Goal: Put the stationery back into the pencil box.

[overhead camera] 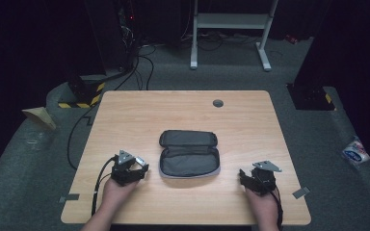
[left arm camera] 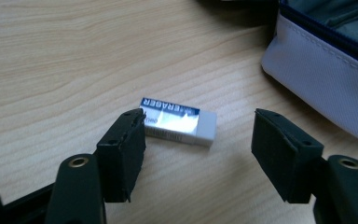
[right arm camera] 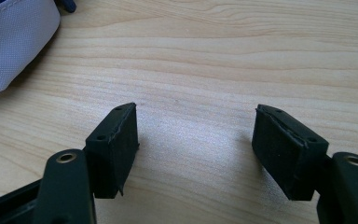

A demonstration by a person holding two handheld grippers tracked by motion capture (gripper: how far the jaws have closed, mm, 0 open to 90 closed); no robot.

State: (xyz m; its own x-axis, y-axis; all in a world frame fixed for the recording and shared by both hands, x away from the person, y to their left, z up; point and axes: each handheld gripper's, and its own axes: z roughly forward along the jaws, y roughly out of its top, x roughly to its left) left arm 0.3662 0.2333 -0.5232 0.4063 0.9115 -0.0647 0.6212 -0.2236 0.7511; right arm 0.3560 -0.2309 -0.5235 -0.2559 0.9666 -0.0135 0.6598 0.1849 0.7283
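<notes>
An open dark grey pencil case (overhead camera: 189, 154) with a light grey outer shell lies flat at the middle of the wooden table (overhead camera: 173, 110). A small white eraser (left arm camera: 177, 120) with a blue label lies on the wood to its left. My left gripper (left arm camera: 200, 144) is open around it: the left pad is right at one end of the eraser and the right pad stands well apart from the other end. In the high view this gripper (overhead camera: 142, 168) points toward the case. My right gripper (right arm camera: 196, 140) stands open over bare wood, right of the case (right arm camera: 14, 42), nothing between its pads.
A round cable hole (overhead camera: 218, 102) sits near the table's far edge. Grey tape pieces (overhead camera: 301, 192) mark the near corners. Beyond the table stand a white desk frame (overhead camera: 231, 29) and floor cables (overhead camera: 144, 62). A plastic bag (overhead camera: 355, 151) lies on the floor at right.
</notes>
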